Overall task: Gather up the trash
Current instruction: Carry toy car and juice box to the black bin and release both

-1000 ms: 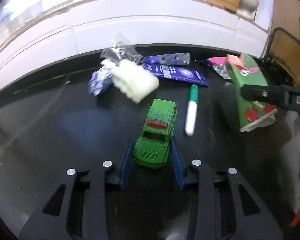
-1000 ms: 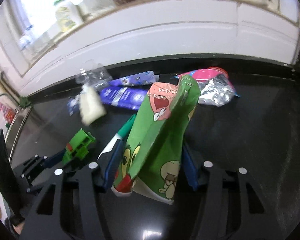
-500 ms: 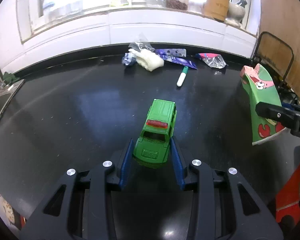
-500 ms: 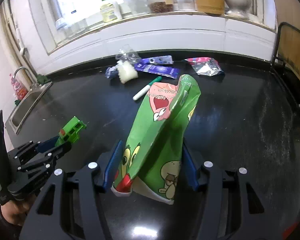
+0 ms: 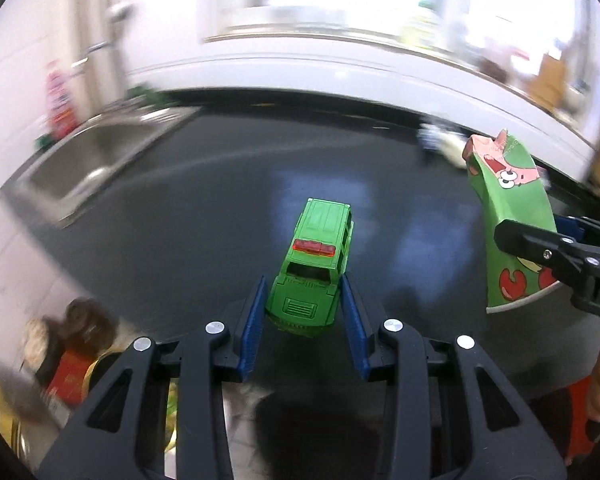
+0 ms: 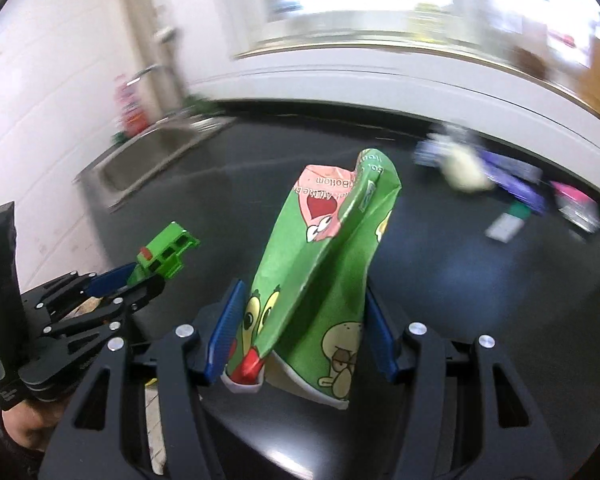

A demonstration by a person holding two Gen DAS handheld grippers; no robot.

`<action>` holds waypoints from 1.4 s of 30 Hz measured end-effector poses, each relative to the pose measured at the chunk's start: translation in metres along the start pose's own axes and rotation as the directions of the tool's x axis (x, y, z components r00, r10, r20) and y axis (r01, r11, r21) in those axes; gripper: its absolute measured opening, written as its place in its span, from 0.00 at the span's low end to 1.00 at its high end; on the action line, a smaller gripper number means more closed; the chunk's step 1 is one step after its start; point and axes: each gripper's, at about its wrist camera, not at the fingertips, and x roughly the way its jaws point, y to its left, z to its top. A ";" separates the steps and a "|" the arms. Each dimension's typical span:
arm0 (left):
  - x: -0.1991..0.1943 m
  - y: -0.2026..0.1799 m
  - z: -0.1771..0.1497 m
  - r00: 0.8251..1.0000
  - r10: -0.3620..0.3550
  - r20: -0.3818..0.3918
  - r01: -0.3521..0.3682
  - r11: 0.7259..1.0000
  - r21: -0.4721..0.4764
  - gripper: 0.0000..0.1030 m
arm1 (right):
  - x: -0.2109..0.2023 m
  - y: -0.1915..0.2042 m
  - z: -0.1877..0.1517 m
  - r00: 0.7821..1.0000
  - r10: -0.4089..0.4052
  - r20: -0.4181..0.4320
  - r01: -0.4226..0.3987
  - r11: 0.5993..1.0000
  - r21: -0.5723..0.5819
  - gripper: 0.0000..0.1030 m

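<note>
Between right claw (image 6: 300, 340) pads: crushed green cup (image 6: 320, 272), clamped near rim, long axis pointing forward. Left claw (image 5: 304, 312) closed on green toy car (image 5: 314, 268), nose forward. Both held above desk (image 5: 204, 208). Remaining litter (image 6: 500, 176) far right, nearer right claw.

Toy car (image 5: 314, 264): hard green plastic, smooth, slight sheen, red see-through strip on roof. Paper cup (image 6: 320, 280): printed paper, crushed & creased, semi-matt, white rolled rim. Left tongs (image 5: 304, 320) & right tongs (image 6: 302, 340): matt black plastic w/ ribbed blue pads (image 5: 252, 328), silver metal screws. Tabletop (image 5: 220, 208): black, glossy, reflects light. Sink (image 5: 96, 160): brushed steel. Wall (image 6: 60, 80): white, smooth.
</note>
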 end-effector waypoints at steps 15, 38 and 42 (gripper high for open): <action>-0.031 0.223 -0.115 0.937 0.301 -0.176 -0.345 0.875 -0.340 0.30 | 0.114 0.291 -0.025 0.901 0.360 -0.242 -0.427 0.837 -0.343 0.55; 0.080 0.300 -0.217 0.902 0.172 -0.397 -0.349 0.831 -0.434 0.37 | 0.279 0.347 -0.104 0.800 0.219 -0.558 -0.471 0.806 -0.359 0.59; 0.073 0.311 -0.221 0.902 0.199 -0.383 -0.373 0.805 -0.461 0.83 | 0.291 0.348 -0.103 0.797 0.223 -0.561 -0.470 0.813 -0.344 0.77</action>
